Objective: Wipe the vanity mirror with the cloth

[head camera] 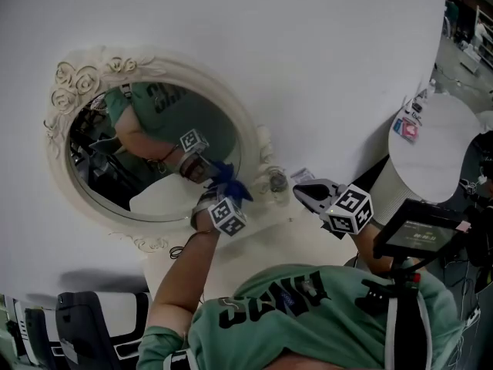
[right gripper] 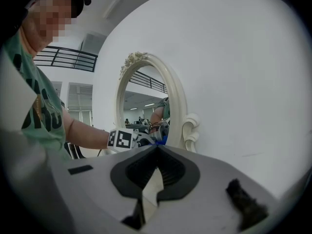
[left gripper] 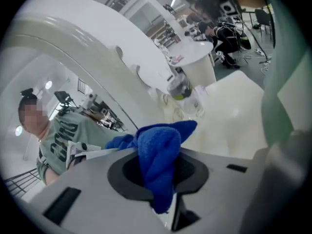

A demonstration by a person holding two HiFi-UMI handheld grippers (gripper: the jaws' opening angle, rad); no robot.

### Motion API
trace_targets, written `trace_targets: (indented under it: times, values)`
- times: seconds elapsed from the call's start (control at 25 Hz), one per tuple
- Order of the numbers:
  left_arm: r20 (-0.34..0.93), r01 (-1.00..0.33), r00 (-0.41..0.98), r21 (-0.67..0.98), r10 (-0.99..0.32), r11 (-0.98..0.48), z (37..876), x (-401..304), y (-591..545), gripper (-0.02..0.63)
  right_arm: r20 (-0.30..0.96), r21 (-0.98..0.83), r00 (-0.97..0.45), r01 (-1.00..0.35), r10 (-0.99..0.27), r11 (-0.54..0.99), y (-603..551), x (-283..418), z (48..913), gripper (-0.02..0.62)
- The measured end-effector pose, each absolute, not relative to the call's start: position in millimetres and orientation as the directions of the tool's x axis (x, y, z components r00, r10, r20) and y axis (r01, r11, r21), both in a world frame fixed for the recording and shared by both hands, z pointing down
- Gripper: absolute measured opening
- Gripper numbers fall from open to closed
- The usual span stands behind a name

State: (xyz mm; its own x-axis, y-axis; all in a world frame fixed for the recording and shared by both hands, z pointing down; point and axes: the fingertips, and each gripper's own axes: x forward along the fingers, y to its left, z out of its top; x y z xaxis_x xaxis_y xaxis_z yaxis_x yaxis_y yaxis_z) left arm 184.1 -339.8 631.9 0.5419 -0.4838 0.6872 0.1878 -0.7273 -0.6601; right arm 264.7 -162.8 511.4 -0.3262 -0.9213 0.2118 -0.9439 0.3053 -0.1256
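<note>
White wall [head camera: 308,52], with the oval vanity mirror [head camera: 154,149] in its cream frame of moulded roses leaning against it on the pale tabletop [head camera: 262,245]; a round white table [head camera: 431,145] stands well apart to my right. The glass reflects my green shirt, my forearm and my left gripper's marker cube. My left gripper [head camera: 219,193] is raised to the lower right part of the glass, just inside the frame, and its jaws are clamped on the blue cloth [left gripper: 161,135]. The cloth is bunched between the two dark pads: a thick wad stands out past the tips toward the mirror, one corner points off to the right, and a tail hangs down through the gap behind the pads. In the head view the cloth [head camera: 228,177] lies where the gripper and its reflection meet at the glass. My right gripper [right gripper: 156,147] hangs over the tabletop to the right of the mirror's foot, apart from the frame, its jaws together at the tips with nothing between them. A small clear container [head camera: 277,182] stands on the tabletop between the two grippers, just beside the frame's scroll.
</note>
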Motion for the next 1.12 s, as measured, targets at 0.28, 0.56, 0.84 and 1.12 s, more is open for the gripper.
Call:
trace_targets:
  times: [0.28, 0.56, 0.84, 1.12]
  values:
    - [0.472, -0.117, 0.808, -0.457, -0.352, -0.882, 535.5, 126.6, -302.9, 0.091, 0.18, -0.1, -0.333, -0.942, -0.926, 0.32, -157.7, 263.8, 493.5, 0.012]
    - [0.235, -0.429, 0.873, -0.043, -0.427, -0.902, 526.6, -3.1, -301.5, 0.092, 0.15, -0.1, -0.378, -0.925, -0.914, 0.366, -171.7, 239.2, 481.4, 0.012]
    - [0.042, -0.515, 0.852, 0.246, -0.522, -0.821, 534.2, -77.2, -275.7, 0.091, 0.166, -0.053, -0.397, -0.918, -0.903, 0.394, -185.8, 219.3, 483.0, 0.011]
    - [-0.075, -0.494, 0.835, 0.332, -0.544, -0.804, 520.0, -102.5, -252.1, 0.091, 0.19, -0.073, -0.429, -0.903, -0.883, 0.423, -191.9, 203.1, 490.8, 0.011]
